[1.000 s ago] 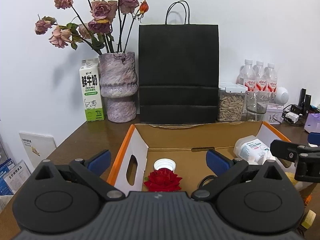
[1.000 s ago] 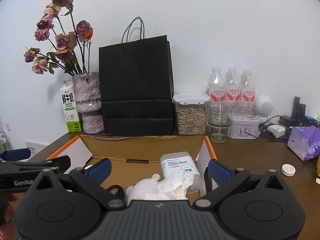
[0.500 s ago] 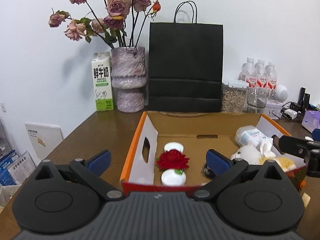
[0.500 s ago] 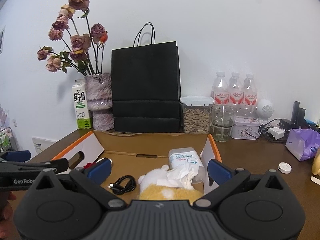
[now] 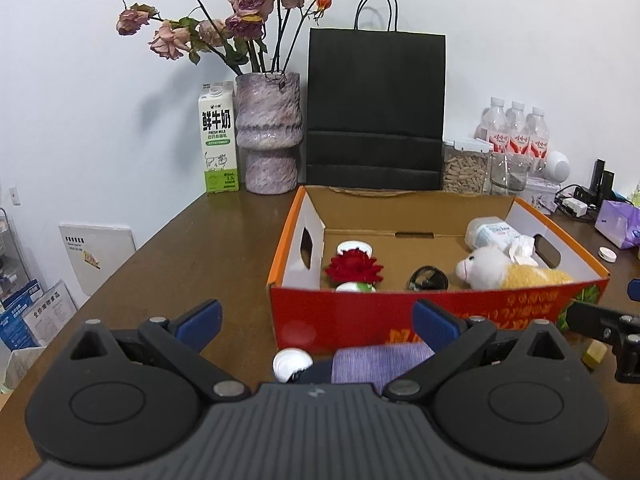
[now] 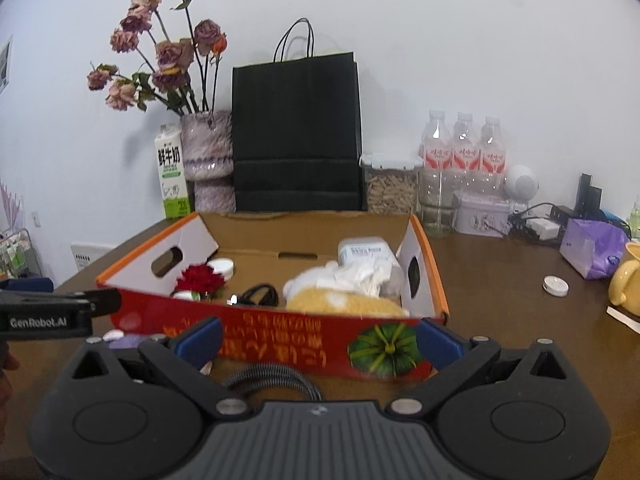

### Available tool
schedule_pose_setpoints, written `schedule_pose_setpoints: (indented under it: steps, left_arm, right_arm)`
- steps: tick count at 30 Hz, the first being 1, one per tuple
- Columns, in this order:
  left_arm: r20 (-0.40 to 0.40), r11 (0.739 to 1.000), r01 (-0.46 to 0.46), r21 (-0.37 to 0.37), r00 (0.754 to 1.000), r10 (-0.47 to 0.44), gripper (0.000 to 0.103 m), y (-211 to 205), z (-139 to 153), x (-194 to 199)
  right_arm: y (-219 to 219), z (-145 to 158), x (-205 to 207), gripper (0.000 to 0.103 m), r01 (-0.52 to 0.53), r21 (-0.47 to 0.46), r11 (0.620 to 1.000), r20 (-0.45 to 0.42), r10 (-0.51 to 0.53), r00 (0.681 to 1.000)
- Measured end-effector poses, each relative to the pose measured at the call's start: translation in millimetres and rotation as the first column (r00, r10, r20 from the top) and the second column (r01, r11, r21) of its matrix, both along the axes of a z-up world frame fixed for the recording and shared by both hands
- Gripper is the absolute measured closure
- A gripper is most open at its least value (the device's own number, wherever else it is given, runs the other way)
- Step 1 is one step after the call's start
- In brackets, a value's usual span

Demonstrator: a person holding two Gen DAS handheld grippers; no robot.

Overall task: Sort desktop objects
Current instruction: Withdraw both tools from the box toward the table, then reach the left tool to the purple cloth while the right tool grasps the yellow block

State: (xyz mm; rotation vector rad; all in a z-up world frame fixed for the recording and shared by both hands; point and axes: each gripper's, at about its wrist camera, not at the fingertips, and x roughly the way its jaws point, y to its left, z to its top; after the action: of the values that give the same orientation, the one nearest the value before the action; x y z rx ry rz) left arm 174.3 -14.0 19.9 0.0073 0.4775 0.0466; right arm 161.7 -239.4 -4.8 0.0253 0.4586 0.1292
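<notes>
Left wrist view: both tools [image 5: 316,326] [image 6: 320,340] wide open, empty, red box wall [image 5: 400,320] before them, purple cloth [image 5: 376,364] below.

Left gripper [image 5: 318,322]: jaws apart, empty; purple cloth [image 5: 376,364] and white cap [image 5: 291,363] before cardboard box [image 5: 400,320]; red flower [image 5: 354,270] inside.

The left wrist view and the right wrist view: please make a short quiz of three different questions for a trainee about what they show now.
1. True or false: the red artificial flower lies inside the orange-rimmed cardboard box.
2. What stands directly behind the box? A) black paper bag B) yellow mug C) white milk carton
3. Fill in: both the left tongs and the right tongs are ____.

Key: 1 true; 2 A; 3 open.
</notes>
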Motion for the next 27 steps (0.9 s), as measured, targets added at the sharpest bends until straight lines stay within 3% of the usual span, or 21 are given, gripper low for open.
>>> schedule_pose_setpoints:
  steps: [27]
  left_arm:
    - [0.006,0.999,0.036,0.002,0.999,-0.036,0.0,1.9,1.0,-63.7]
  right_arm:
    - [4.5,-12.3,-58.3,0.0,-0.019,-0.031,0.999,-0.046,0.018,0.999]
